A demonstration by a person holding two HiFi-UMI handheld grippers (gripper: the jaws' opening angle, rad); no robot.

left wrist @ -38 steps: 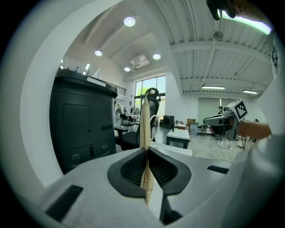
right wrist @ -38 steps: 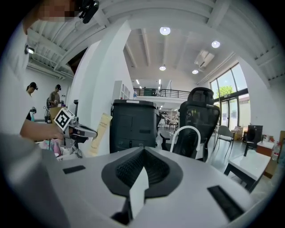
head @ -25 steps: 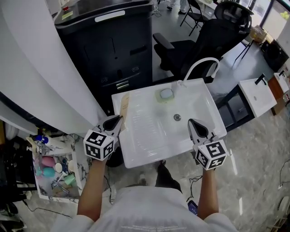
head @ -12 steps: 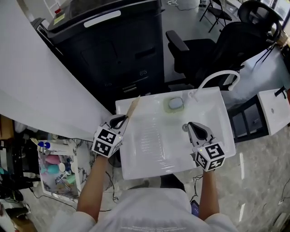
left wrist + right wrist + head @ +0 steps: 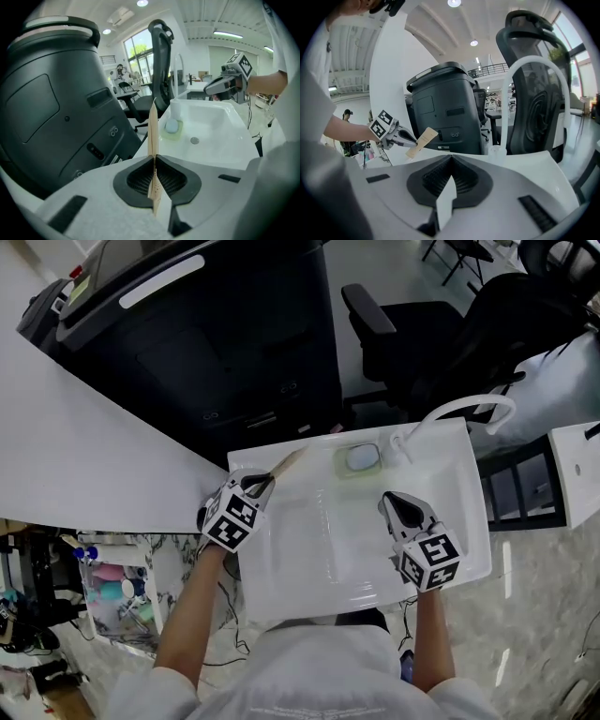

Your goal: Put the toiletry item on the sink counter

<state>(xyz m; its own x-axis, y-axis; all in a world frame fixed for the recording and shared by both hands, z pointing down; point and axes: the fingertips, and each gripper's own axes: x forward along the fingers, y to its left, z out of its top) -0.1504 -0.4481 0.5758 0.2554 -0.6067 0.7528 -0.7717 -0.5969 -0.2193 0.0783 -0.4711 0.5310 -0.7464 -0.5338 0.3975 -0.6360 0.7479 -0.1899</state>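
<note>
A white rectangular sink unit (image 5: 309,601) with a flat counter rim fills the centre. The left gripper (image 5: 255,486) is clamped on a thin tan paper toiletry packet (image 5: 286,463), held above the sink's back-left corner. The right gripper (image 5: 394,507) hovers over the basin, jaws together and empty. The packet is not yet set down; lowering and release appear to remain.

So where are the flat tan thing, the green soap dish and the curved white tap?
Flat tan toiletry item (image 5: 153,129): left gripper view, its thin upright edge.
Pale green soap dish (image 5: 342,470): head view, its near-left rim.
Curved white tap (image 5: 469,404): head view, top of its arch.
</note>
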